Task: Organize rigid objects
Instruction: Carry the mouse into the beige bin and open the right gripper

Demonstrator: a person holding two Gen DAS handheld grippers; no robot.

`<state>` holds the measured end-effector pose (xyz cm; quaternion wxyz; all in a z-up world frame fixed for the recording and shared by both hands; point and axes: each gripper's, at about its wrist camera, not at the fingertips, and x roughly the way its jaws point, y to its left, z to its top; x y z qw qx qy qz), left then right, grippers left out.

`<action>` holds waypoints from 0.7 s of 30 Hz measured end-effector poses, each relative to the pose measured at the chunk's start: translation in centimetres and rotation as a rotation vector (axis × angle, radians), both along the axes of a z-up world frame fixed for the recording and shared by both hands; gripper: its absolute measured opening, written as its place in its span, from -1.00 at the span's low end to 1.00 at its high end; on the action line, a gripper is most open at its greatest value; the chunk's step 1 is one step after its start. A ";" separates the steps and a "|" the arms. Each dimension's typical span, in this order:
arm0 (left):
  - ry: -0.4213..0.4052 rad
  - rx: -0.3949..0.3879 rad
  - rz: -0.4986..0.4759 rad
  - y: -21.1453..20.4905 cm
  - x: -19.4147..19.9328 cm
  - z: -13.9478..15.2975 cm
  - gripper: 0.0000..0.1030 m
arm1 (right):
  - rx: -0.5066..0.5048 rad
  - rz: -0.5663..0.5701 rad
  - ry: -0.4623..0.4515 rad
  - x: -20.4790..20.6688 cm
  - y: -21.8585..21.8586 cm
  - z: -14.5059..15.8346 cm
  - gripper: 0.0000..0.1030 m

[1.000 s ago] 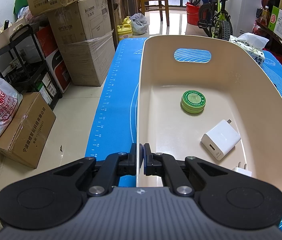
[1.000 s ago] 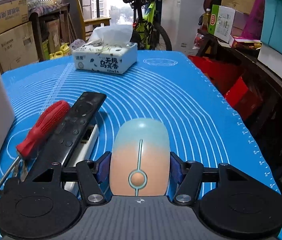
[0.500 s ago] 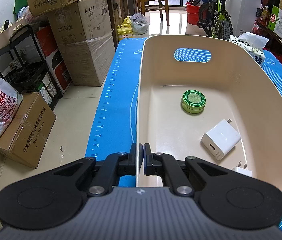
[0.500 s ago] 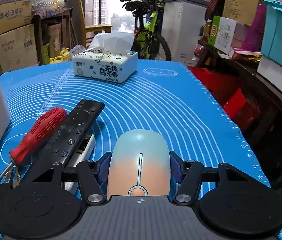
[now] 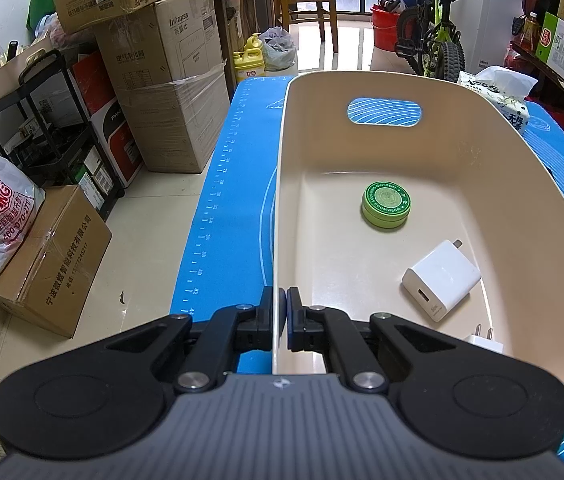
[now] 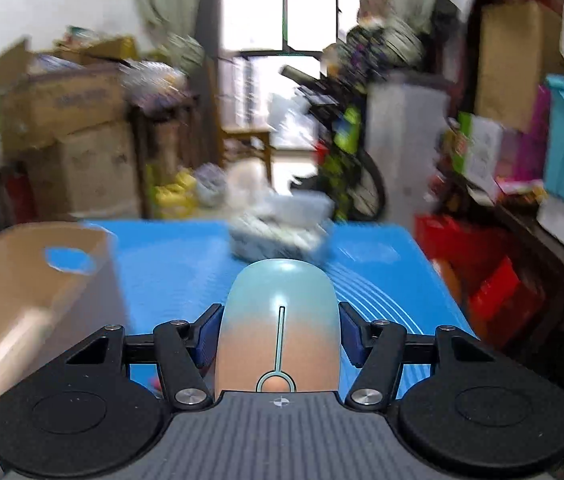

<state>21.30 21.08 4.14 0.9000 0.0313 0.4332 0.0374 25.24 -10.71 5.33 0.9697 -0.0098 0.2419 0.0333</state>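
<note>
tin and charger in bin, bin on mat

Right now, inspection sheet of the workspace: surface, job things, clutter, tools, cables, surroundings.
Surface: blue mat, ruled edge.
Job's things: beige bin on the mat holds a green tin, a white charger and a plug; mouse held above the mat.
Clutter: tissue pack behind the bin.
Tools: left tool shut on the bin's near wall; right tool shut on the mouse.
Cables: nothing seen.
Surroundings: stacked boxes, chair, bicycle; right view blurred.
</note>
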 end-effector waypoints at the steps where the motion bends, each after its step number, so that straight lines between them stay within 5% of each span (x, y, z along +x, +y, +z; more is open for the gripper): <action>1: 0.000 -0.001 0.000 0.0 0.0 0.0 -0.89 | 0.001 0.033 -0.021 -0.4 0.9 1.0 0.23; 6: 0.001 -0.003 -0.001 0.0 0.1 0.0 -0.88 | 0.015 0.186 -0.082 -1.6 5.7 4.2 0.23; 12: 0.001 -0.002 -0.001 -0.1 0.1 0.0 -0.88 | -0.031 0.328 -0.058 -1.0 12.2 4.6 0.23; 21: 0.002 0.003 -0.001 -0.3 0.1 -0.1 -0.89 | -0.118 0.408 0.175 2.8 19.7 0.8 0.23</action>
